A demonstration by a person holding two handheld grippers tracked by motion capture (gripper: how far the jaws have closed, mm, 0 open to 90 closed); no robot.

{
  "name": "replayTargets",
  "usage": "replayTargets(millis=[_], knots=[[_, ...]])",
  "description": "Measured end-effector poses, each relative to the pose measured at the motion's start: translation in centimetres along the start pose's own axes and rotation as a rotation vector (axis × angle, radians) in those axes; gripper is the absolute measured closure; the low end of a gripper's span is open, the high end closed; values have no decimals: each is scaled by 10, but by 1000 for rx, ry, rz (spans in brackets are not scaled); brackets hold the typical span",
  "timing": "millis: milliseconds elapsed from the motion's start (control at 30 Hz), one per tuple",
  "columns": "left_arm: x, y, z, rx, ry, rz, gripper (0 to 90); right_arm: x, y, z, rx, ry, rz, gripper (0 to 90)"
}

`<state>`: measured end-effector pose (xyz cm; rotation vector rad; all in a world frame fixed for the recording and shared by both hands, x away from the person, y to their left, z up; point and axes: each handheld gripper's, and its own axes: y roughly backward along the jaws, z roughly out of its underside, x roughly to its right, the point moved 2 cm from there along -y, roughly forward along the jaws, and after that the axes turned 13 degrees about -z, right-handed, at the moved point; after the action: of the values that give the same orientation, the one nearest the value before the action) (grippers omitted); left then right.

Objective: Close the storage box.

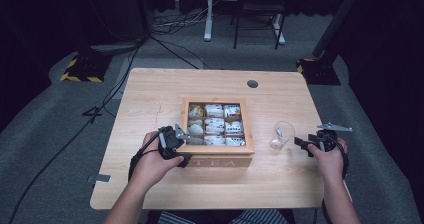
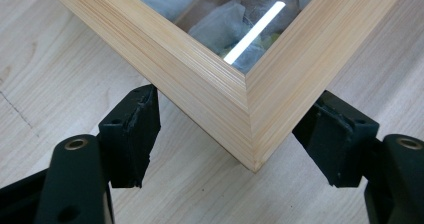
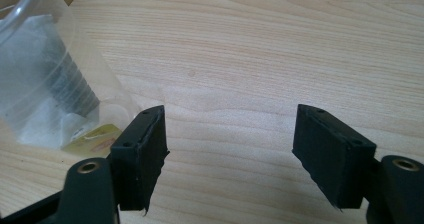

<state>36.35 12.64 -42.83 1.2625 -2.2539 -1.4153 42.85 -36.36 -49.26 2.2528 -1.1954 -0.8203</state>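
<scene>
1. Our left gripper (image 2: 235, 134) stood apart around the tea box (image 1: 217, 126) corner at frame centre, pads not pressing.
2. Our right gripper (image 3: 230, 149) gaped empty beside the plastic cup (image 1: 281, 135), right of centre.

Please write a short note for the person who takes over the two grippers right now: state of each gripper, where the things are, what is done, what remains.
Left gripper: jaws astride the near left corner of the wooden tea box; whether the pads touch it is unclear.
Right gripper: open, empty, over the table right of the clear plastic cup.
Done: one tea bag lies in the cup; the box lid looks closed over the other bags.
Left: probably only freeing the box and pulling both hands back.
</scene>
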Motion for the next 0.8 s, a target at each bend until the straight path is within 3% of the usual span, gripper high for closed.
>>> replayTargets(millis=[200, 367, 433, 500, 800], knots=[[1, -3, 2, -49, -24, 25, 270, -1, 0, 1, -4, -3, 1, 303], [0, -2, 3, -40, -13, 48, 268, -1, -1, 1, -10, -2, -3, 301], [-4, 3, 3, -13, 5, 68, 267, -1, -2, 1, -9, 1, -6, 299], [-9, 8, 3, 63, 34, 72, 283, -1, -2, 1, -8, 2, -7, 296], [-42, 28, 10, 230, 151, -20, 249, 1, -4, 2, 9, 10, -16, 258]])
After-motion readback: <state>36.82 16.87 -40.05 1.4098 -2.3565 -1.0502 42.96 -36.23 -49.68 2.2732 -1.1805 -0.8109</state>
